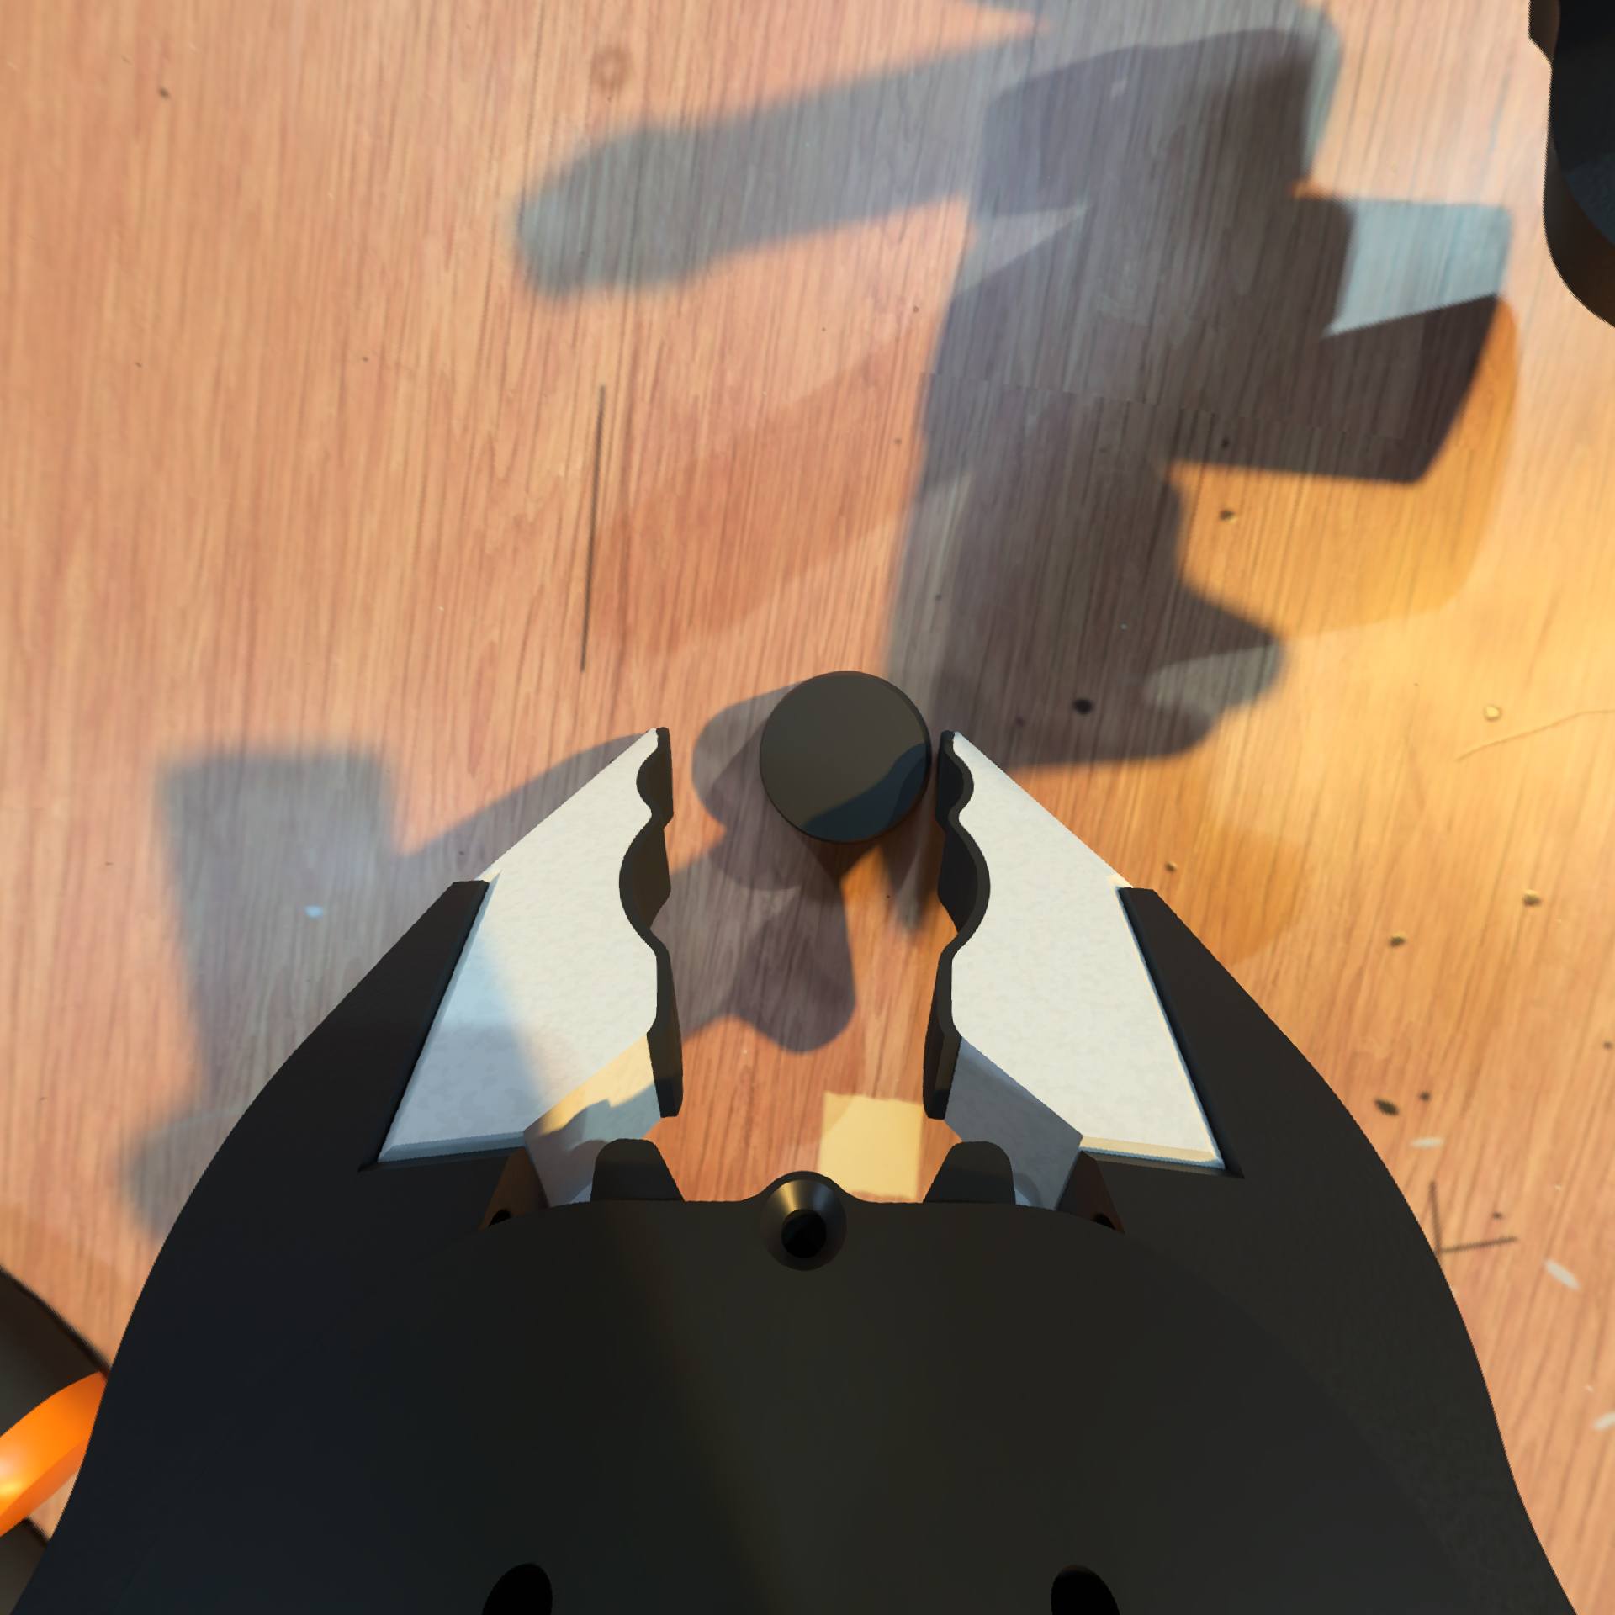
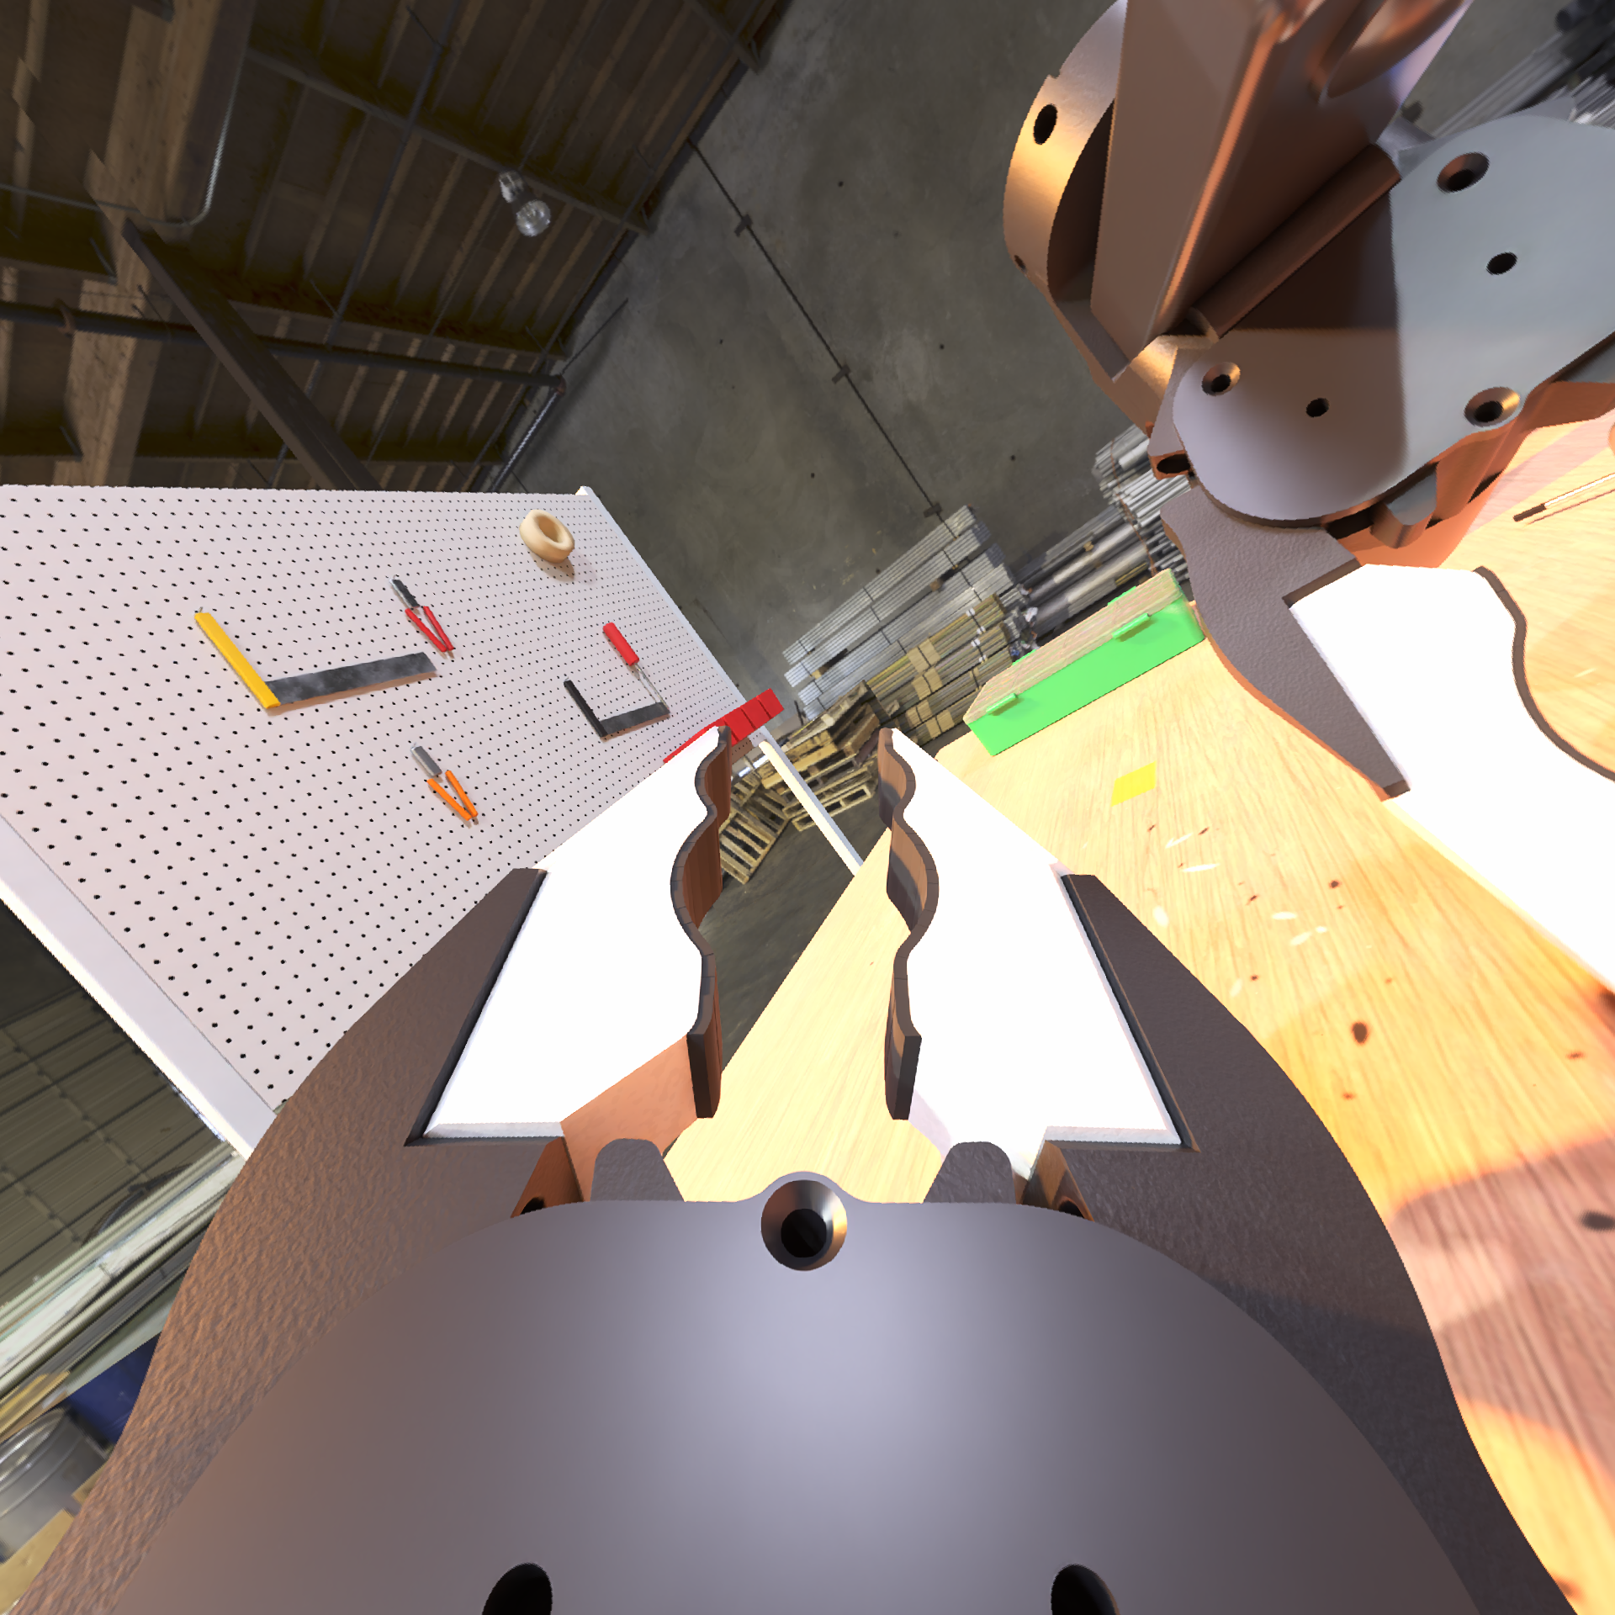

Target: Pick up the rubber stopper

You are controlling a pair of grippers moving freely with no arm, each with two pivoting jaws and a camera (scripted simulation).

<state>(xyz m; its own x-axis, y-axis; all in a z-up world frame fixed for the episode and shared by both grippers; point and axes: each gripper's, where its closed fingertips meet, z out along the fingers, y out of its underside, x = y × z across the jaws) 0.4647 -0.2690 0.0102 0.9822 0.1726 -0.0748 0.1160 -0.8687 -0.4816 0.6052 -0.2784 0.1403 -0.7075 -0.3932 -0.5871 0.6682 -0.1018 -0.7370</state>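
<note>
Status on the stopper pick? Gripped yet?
Done: left claw is open and lined up, fingertips flanking the black rubber stopper, nearer the right fingertip. In hand: nothing; the stopper sits on the wooden table. Left: close, lift. Right claw is open, empty.

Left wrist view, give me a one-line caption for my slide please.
Open left gripper poised over a black rubber stopper on the wooden table, fingertips flanking it.

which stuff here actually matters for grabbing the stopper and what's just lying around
For the job:
- rubber stopper, black, on the wooden table
- left claw, open, its tips either side of the stopper

Just lying about:
- green box on the table
- pegboard with hung tools
- right claw, open, empty, aimed away
</note>
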